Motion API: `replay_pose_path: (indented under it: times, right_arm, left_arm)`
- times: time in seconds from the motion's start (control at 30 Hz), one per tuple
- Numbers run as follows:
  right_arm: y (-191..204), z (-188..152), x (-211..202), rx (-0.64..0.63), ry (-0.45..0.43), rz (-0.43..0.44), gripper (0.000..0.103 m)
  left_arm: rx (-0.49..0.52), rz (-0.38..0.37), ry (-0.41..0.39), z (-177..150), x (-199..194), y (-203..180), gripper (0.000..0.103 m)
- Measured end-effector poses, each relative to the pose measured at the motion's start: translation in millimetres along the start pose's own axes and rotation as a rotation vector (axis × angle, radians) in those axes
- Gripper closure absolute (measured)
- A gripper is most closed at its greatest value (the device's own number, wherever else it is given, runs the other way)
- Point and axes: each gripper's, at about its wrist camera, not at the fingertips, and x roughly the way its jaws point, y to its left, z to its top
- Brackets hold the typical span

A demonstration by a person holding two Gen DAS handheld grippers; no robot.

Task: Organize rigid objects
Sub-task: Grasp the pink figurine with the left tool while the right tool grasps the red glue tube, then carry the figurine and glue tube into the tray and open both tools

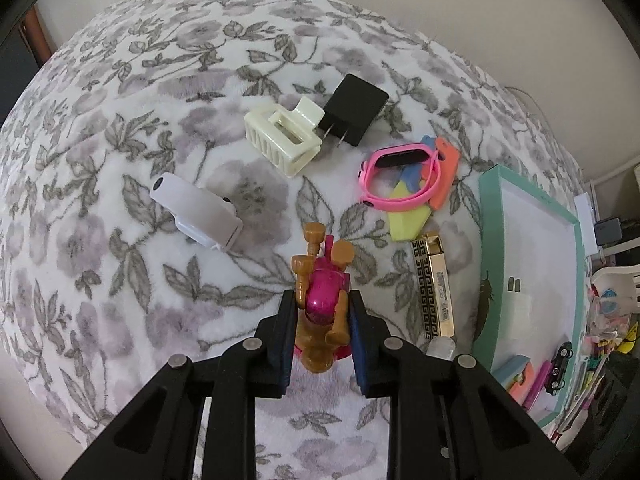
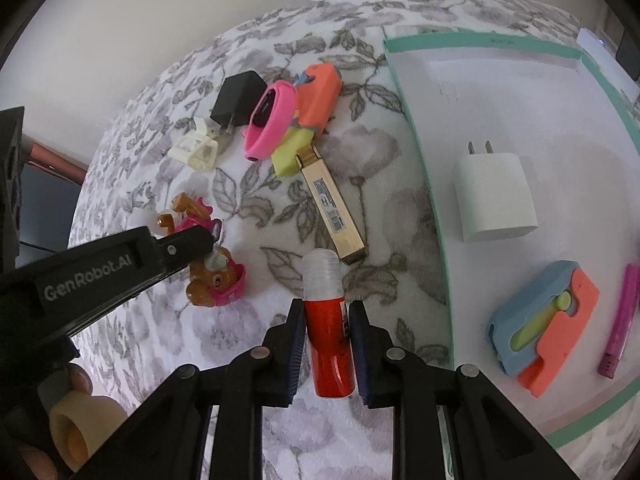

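My left gripper [image 1: 323,300] is shut on a brown and pink toy dog [image 1: 322,280], which lies on its back on the floral blanket; the same toy dog shows in the right wrist view [image 2: 214,280] with the left gripper [image 2: 192,246] over it. My right gripper [image 2: 326,308] is shut on a red glue stick [image 2: 328,332] with a clear cap, low over the blanket. A teal-rimmed white tray [image 2: 420,152] lies to the right and holds a white charger [image 2: 494,196], a blue and orange toy [image 2: 544,324] and a purple pen [image 2: 618,320].
On the blanket lie a cream hair claw [image 1: 284,136], a black charger [image 1: 356,110], a pink watch band [image 1: 400,176] over colored pieces, a gold patterned box [image 1: 434,288] and a white device [image 1: 196,210]. Clutter stands beyond the tray [image 1: 490,240] at right.
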Motion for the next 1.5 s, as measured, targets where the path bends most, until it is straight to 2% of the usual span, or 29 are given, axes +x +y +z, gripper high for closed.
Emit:
replay_pose_path:
  times: [0.2,0.3,0.43,0.6,0.87,0.97,1.13,1.3,1.5]
  right_arm:
    - [0.6,2.8,-15.6,-0.006,-0.04,0.014,0.08]
    - [1.6,6.2,-32.5,-0.008,-0.093,0.015,0.08]
    - [-0.9,11.9,-63.3,-0.017,-0.204,-0.043,0.08]
    - [-21.9,19.4,-92.5,0.035,-0.297,-0.063,0.08]
    - [-73.9,28.7,-107.3,0.145,-0.353,-0.165,0.08]
    - [-88.1,30.3,-109.1,0.169,-0.362,-0.189,0.08]
    - [-108.7,31.5,-108.2,0.2,-0.373,-0.243,0.081]
    - [-135.5,29.5,-102.9,0.259,-0.356,-0.245,0.081]
    - [-157.9,26.9,-95.2,0.31,-0.334,-0.268,0.081]
  left_arm:
    - [-0.002,-0.003,-0.054,-0.6,-24.4,2.4,0.078]
    - [-0.002,-0.016,-0.11,0.6,-42.9,1.8,0.078]
    - [0.021,-0.04,-0.208,-0.8,-74.2,-4.5,0.078]
    - [0.089,-0.064,-0.298,-4.0,-95.4,-27.3,0.078]
    - [0.211,-0.078,-0.344,-16.1,-97.7,-70.6,0.078]
    - [0.255,-0.09,-0.344,-20.9,-93.4,-89.1,0.078]
    - [0.321,-0.125,-0.291,-30.6,-80.2,-125.2,0.077]
    - [0.387,-0.145,-0.249,-39.0,-67.0,-163.5,0.077]
    - [0.423,-0.152,-0.206,-44.0,-47.1,-191.0,0.077]
